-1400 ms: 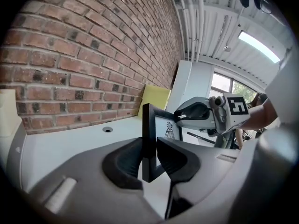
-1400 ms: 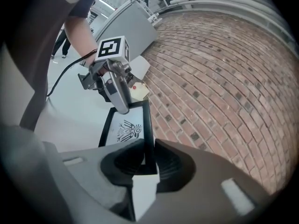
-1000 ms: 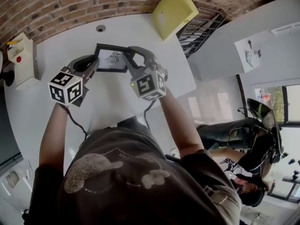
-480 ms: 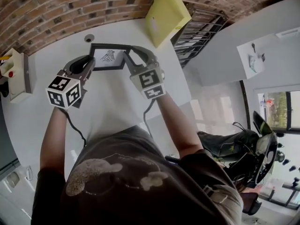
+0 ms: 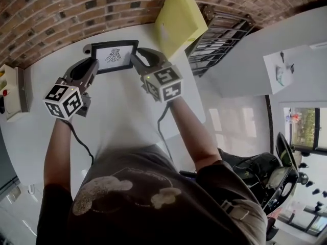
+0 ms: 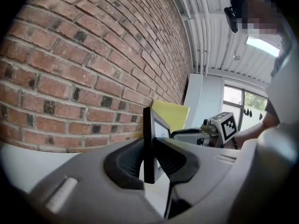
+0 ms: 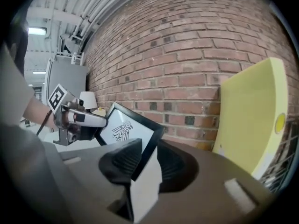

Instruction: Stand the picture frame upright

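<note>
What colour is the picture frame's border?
The picture frame has a black border; the right gripper view shows it best.

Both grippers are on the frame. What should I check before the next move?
1. Left gripper shut on picture frame, left edge: ok.
2. Right gripper shut on its right edge: ok.
3. Frame's bottom edge resting on table: cannot tell.
4. Yellow board apart from frame: ok.
5. Frame standing unaided: not ok, both grippers hold it.
</note>
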